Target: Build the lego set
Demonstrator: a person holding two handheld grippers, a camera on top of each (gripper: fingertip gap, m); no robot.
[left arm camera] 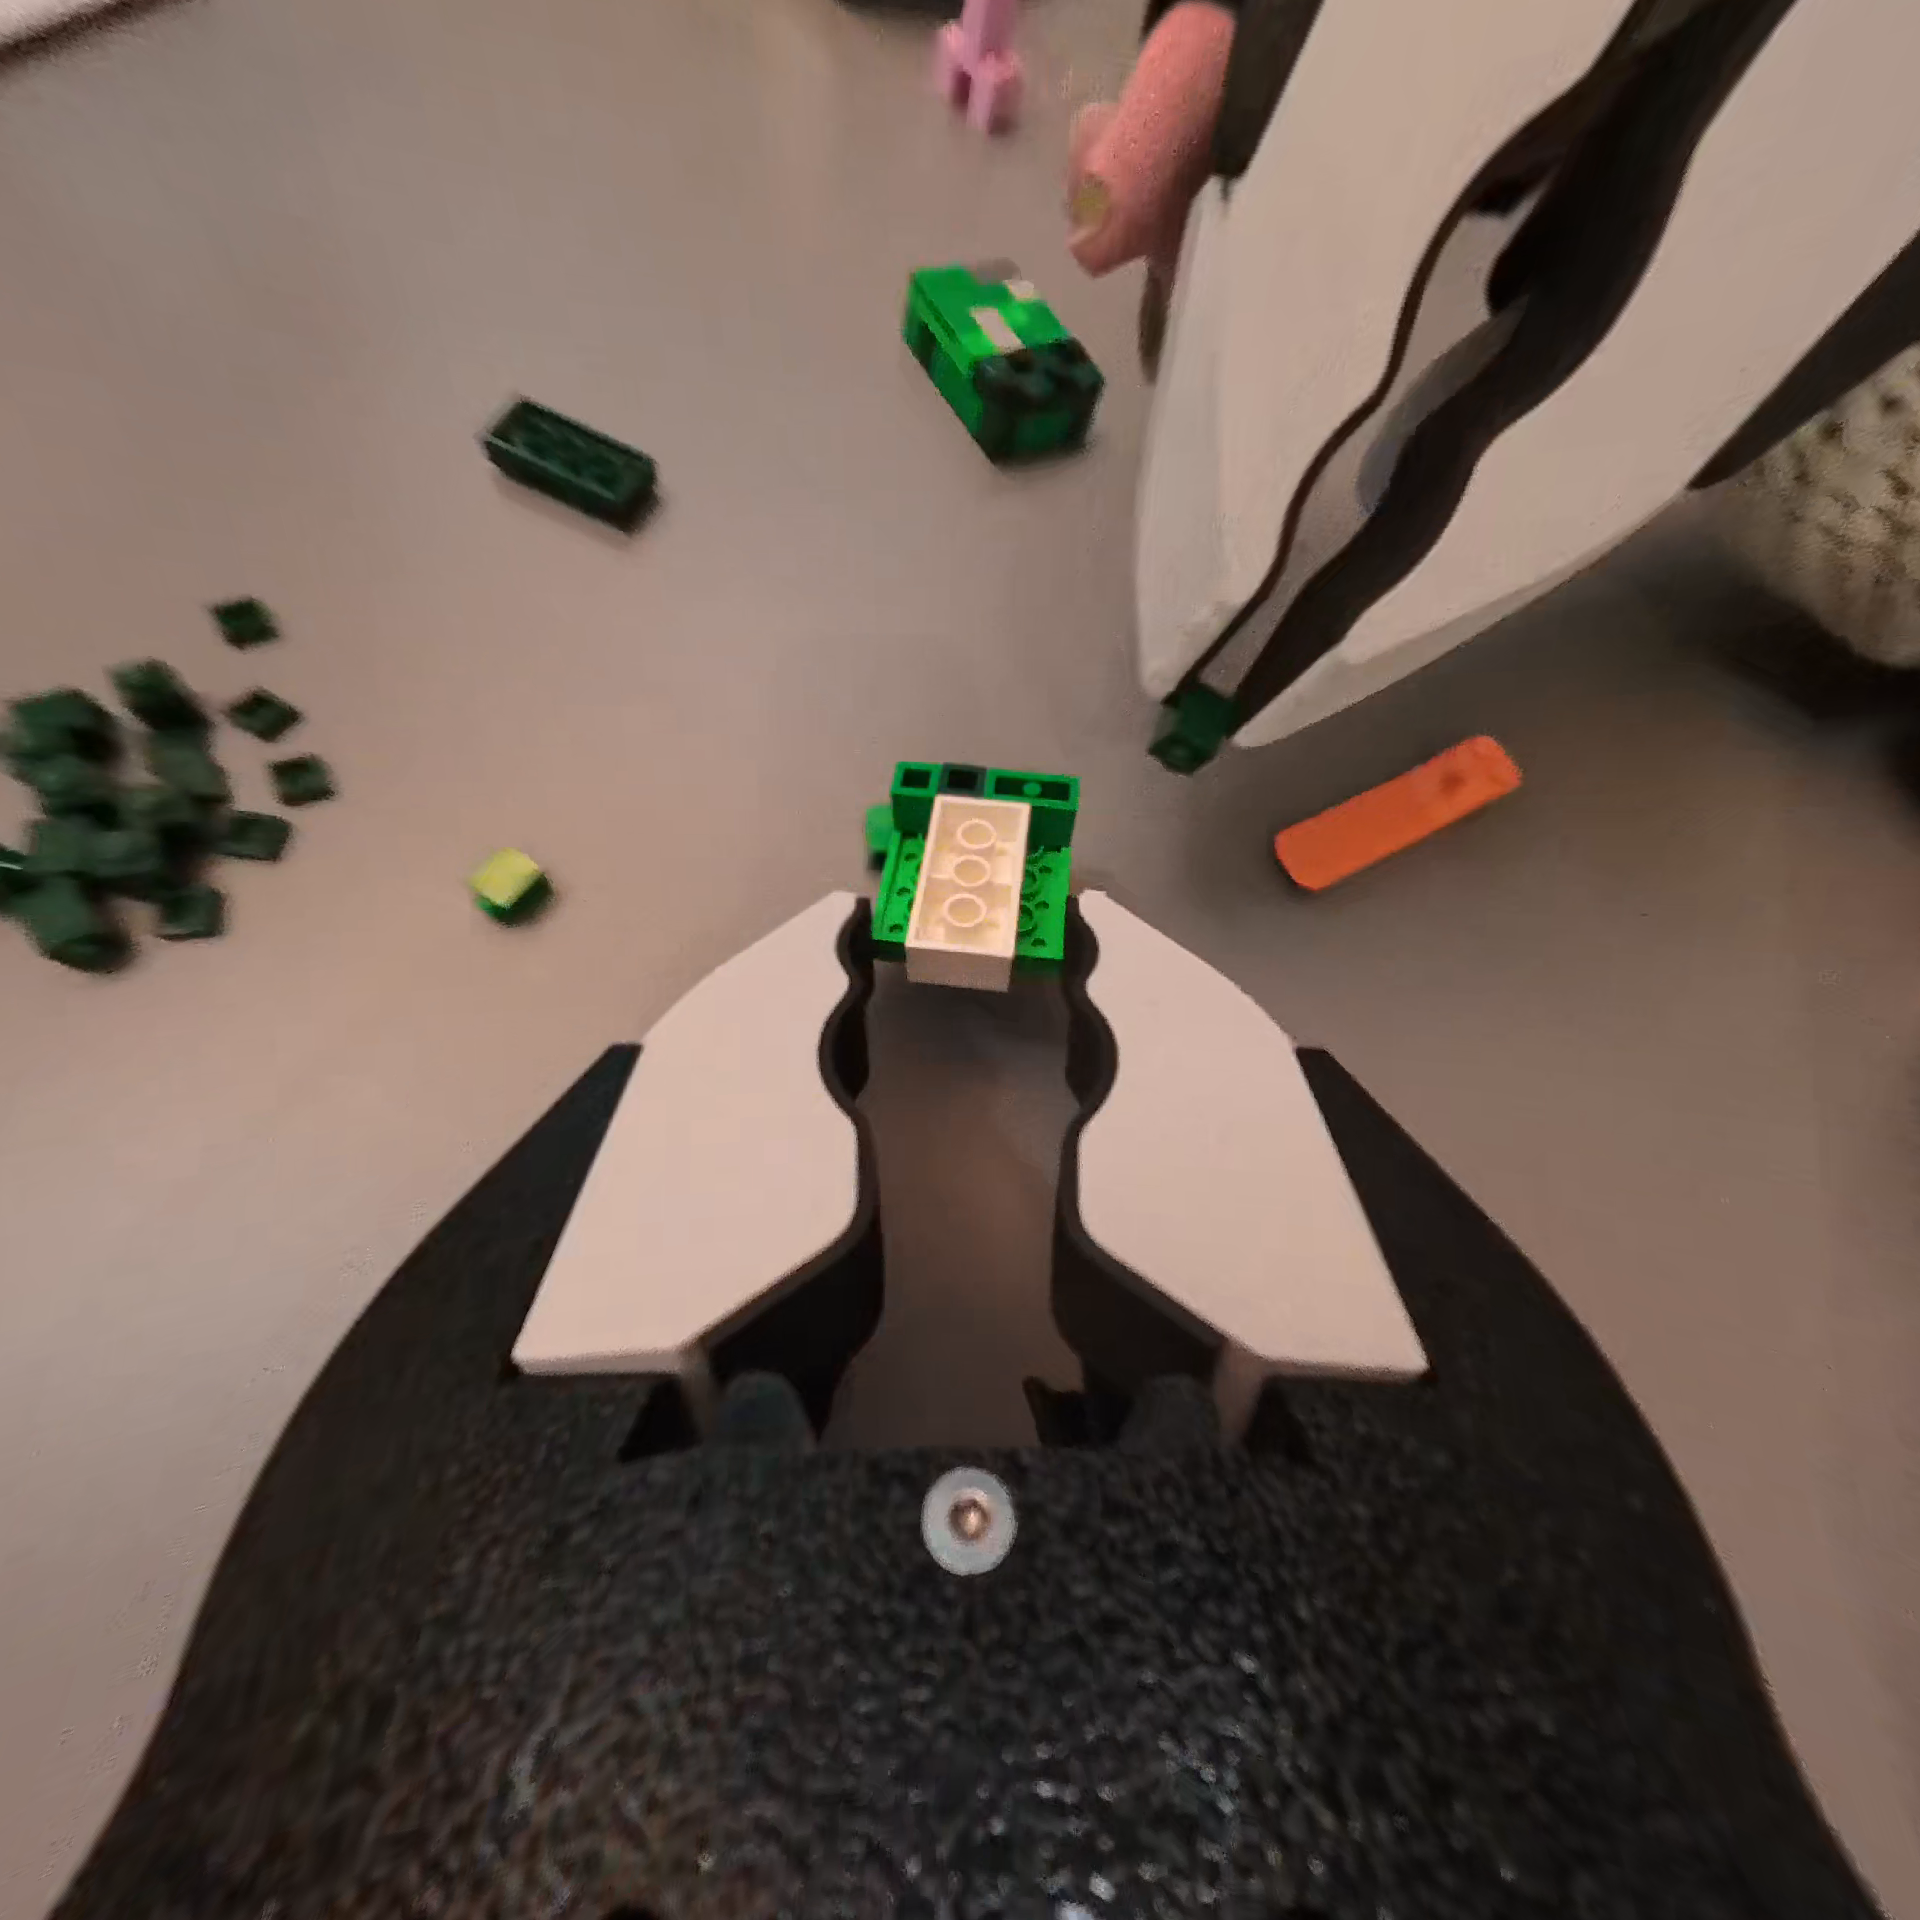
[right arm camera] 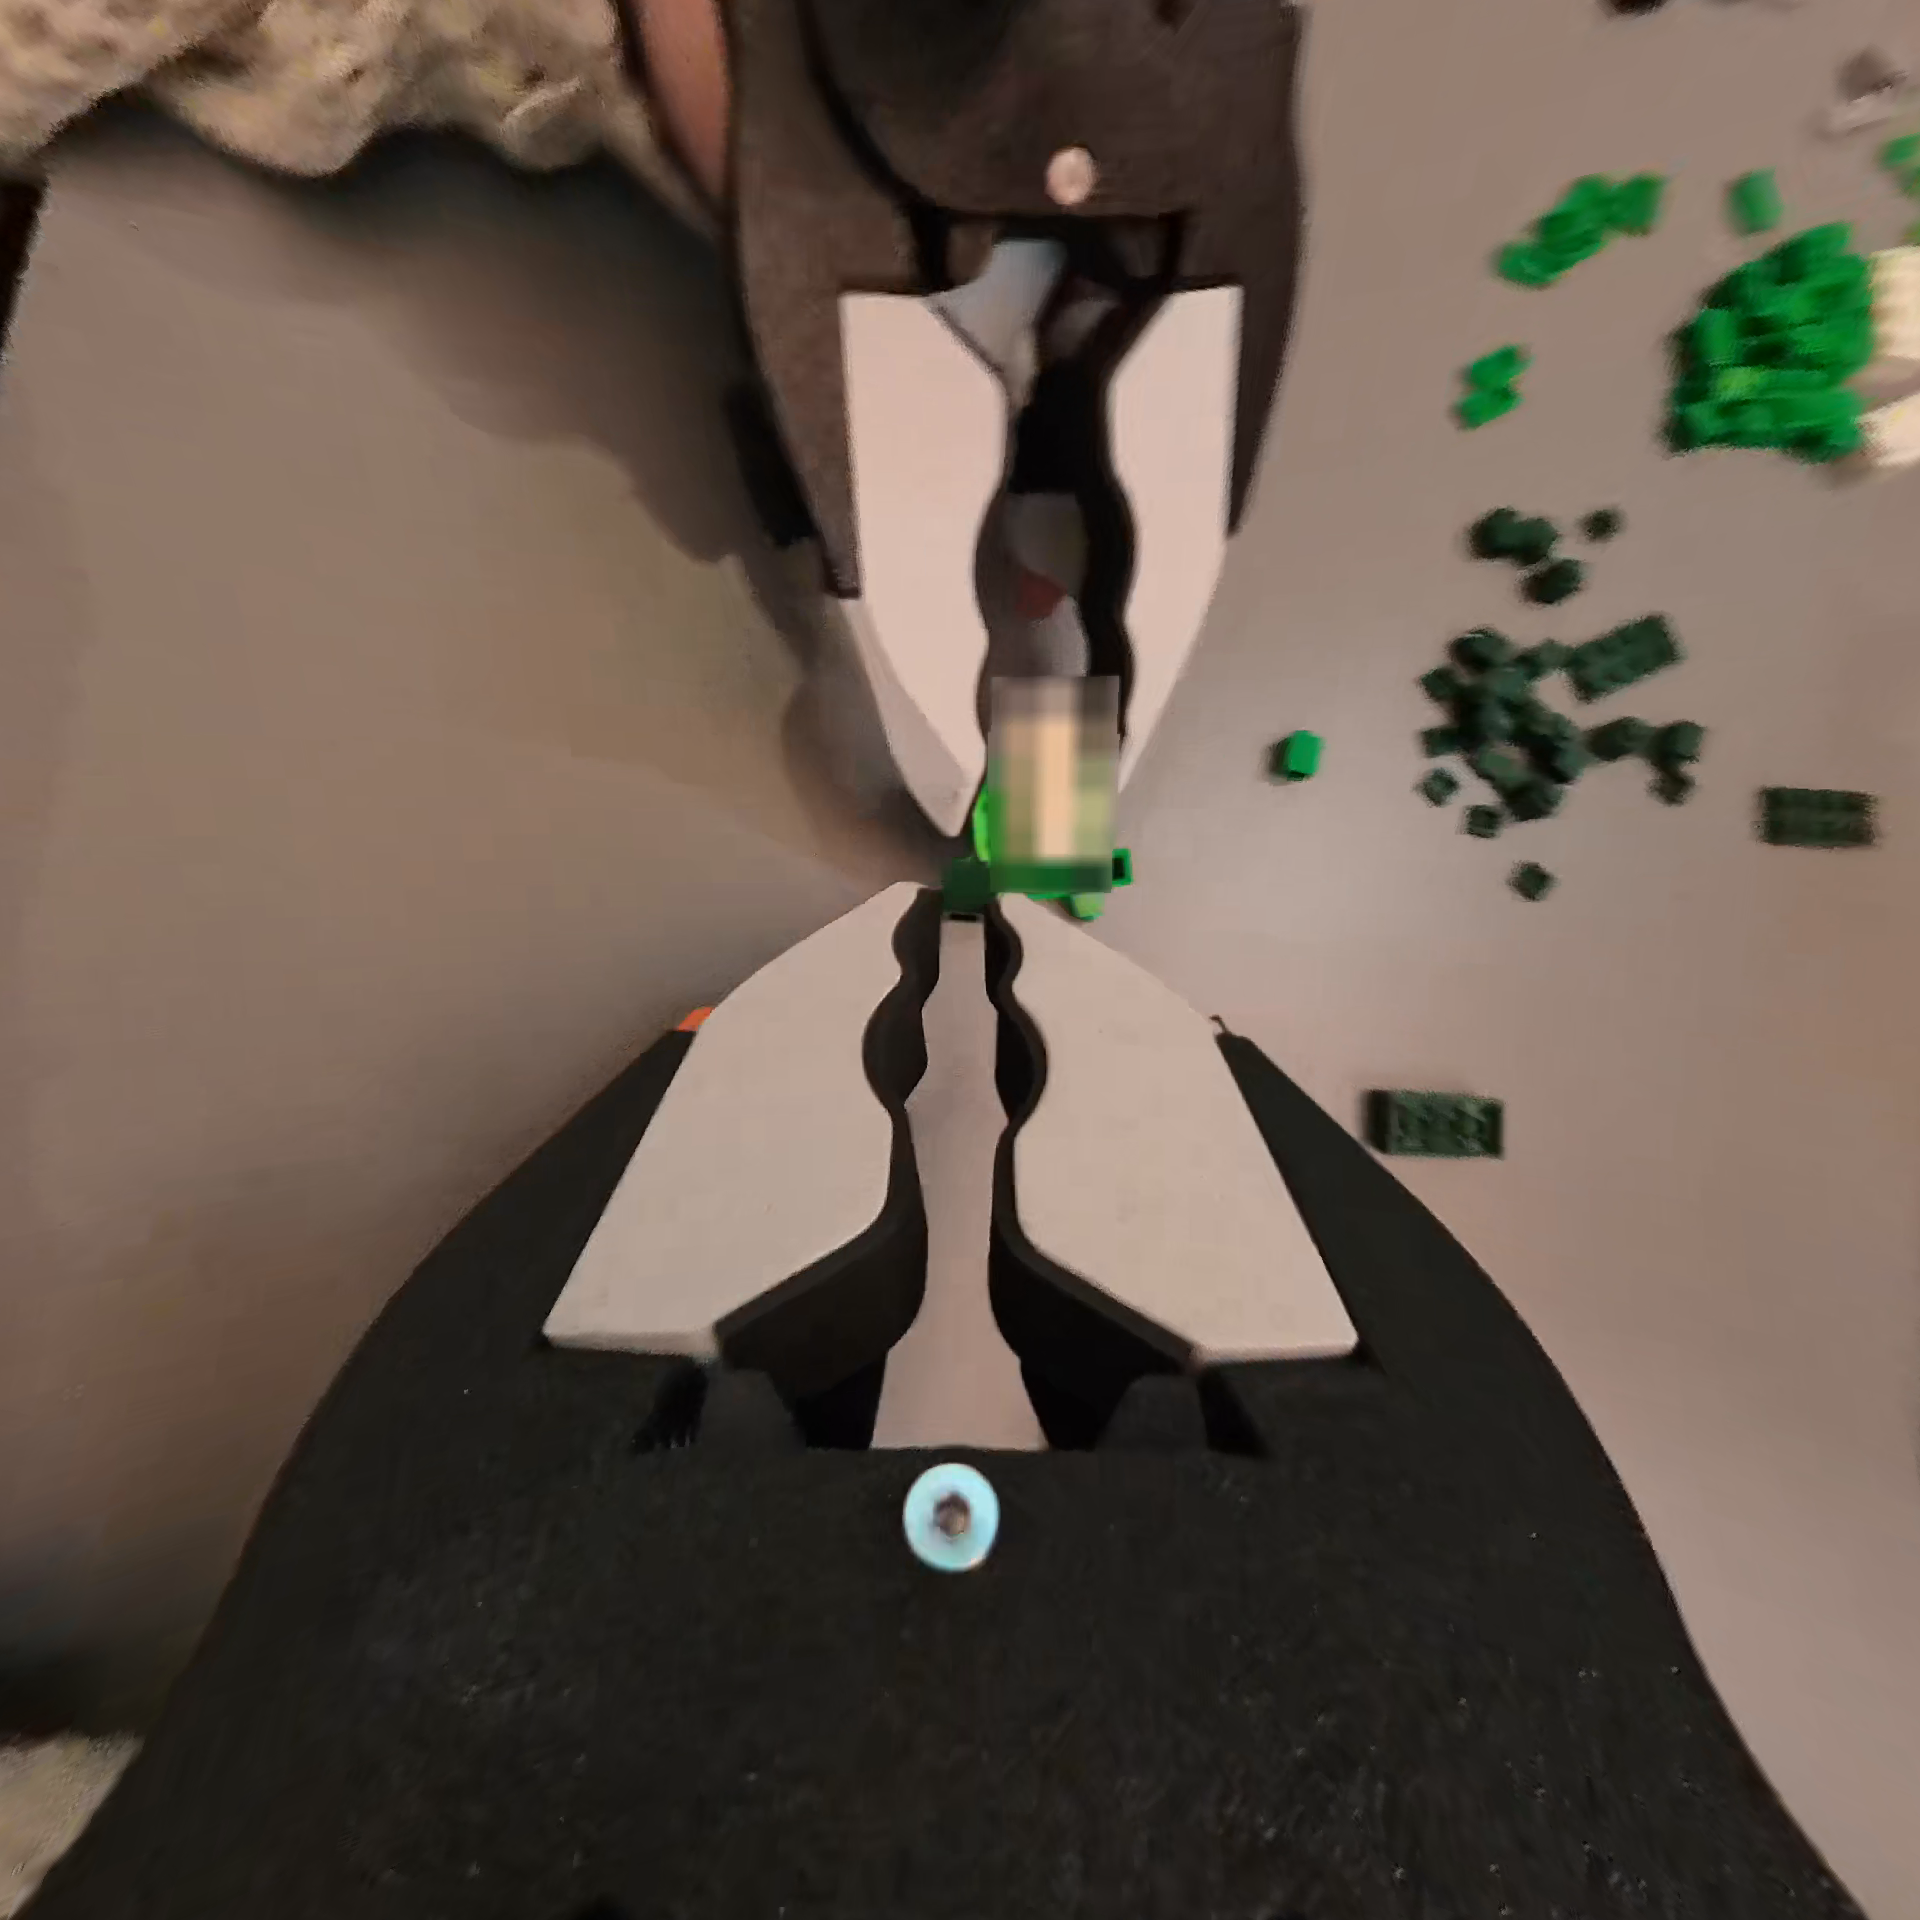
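My left gripper (left arm camera: 968,920) is shut on a bright green lego assembly (left arm camera: 1039,800) with a white brick (left arm camera: 966,894) on top, held just above the grey table. My right gripper (left arm camera: 1195,717) comes in from the upper right, shut on a small dark green brick (left arm camera: 1184,732), its tip a short way right of the assembly. In the right wrist view my right gripper (right arm camera: 961,906) points at the assembly (right arm camera: 971,883), almost touching it. The left gripper (right arm camera: 1039,800) faces it from above. The small brick hardly shows there.
An orange brick separator (left arm camera: 1397,810) lies right of the assembly. A second green block build (left arm camera: 1003,358), a dark green plate (left arm camera: 569,462), a pile of small dark green pieces (left arm camera: 125,810) and a yellow-green piece (left arm camera: 509,883) lie around. Bright green bricks (right arm camera: 1777,353) are piled far right. The left tips stand about 6 cm off the yellow-green piece (left arm camera: 509,883).
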